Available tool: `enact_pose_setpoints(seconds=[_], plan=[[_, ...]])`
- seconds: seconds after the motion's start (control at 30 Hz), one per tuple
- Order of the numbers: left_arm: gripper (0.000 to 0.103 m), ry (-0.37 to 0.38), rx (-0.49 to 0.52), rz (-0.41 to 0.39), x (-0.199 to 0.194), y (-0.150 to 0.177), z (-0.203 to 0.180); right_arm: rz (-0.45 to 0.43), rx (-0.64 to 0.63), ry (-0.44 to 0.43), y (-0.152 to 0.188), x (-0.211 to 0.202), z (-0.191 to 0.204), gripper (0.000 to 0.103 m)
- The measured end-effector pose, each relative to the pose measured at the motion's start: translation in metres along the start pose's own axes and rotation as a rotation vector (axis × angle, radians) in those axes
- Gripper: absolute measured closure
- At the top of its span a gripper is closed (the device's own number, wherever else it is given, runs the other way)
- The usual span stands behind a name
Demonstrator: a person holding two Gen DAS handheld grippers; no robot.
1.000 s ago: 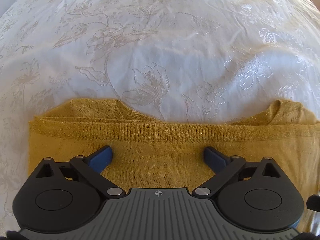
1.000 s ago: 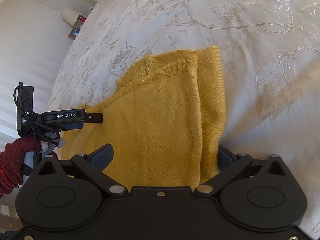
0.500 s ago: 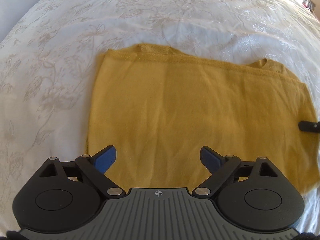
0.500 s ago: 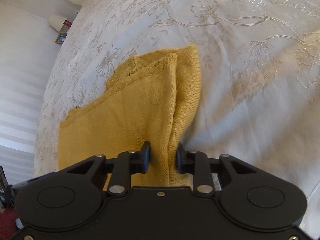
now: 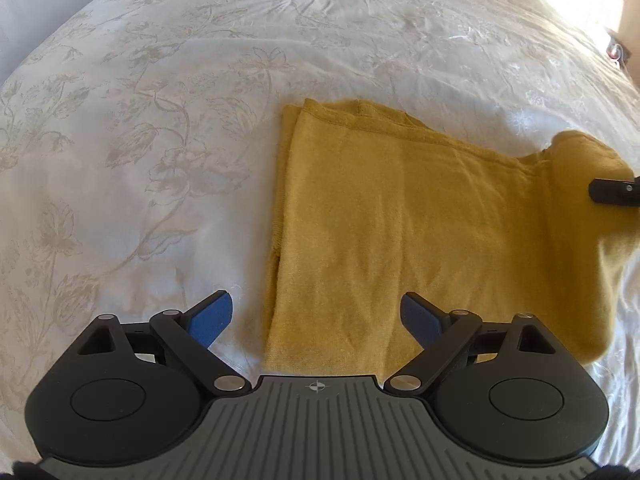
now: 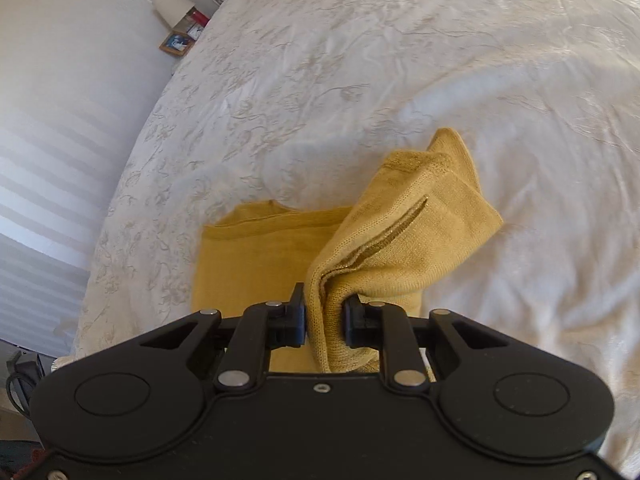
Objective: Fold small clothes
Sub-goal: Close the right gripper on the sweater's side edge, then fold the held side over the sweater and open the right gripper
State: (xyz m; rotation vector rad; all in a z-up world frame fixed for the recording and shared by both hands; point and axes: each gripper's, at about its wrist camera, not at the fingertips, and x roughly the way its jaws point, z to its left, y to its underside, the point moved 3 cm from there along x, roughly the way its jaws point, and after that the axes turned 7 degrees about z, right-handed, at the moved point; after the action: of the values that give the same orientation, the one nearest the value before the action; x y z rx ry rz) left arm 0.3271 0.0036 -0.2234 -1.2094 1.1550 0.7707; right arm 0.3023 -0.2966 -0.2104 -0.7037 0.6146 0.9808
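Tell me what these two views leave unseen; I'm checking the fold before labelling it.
- Left wrist view: the mustard garment's near hem, hidden behind the left gripper.
- Right wrist view: how many layers the right gripper pinches; the cloth bunches there.
- Right wrist view: bedside items, too small to identify.

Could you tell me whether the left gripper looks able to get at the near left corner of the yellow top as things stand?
Probably yes: the left gripper is open just above that corner of the yellow top, with nothing between.
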Motion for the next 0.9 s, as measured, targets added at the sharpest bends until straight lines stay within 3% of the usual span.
enact_pose_setpoints(seconds=[0.33, 0.73, 0.9], plan=[[0.011, 0.008, 0.023, 0.006, 0.001, -0.014, 0.064, 0.071, -0.01, -0.031, 0.012, 0.086, 0.082, 0.077], [0.011, 0.01, 0.035, 0.039, 0.007, -0.028, 0.12, 0.08, -0.024, 0.133, 0.024, 0.142, 0.122, 0.074], [0.011, 0.039, 0.039, 0.053, 0.013, -0.032, 0.121, 0.086, -0.011, 0.043, 0.024, 0.146, 0.131, 0.066]])
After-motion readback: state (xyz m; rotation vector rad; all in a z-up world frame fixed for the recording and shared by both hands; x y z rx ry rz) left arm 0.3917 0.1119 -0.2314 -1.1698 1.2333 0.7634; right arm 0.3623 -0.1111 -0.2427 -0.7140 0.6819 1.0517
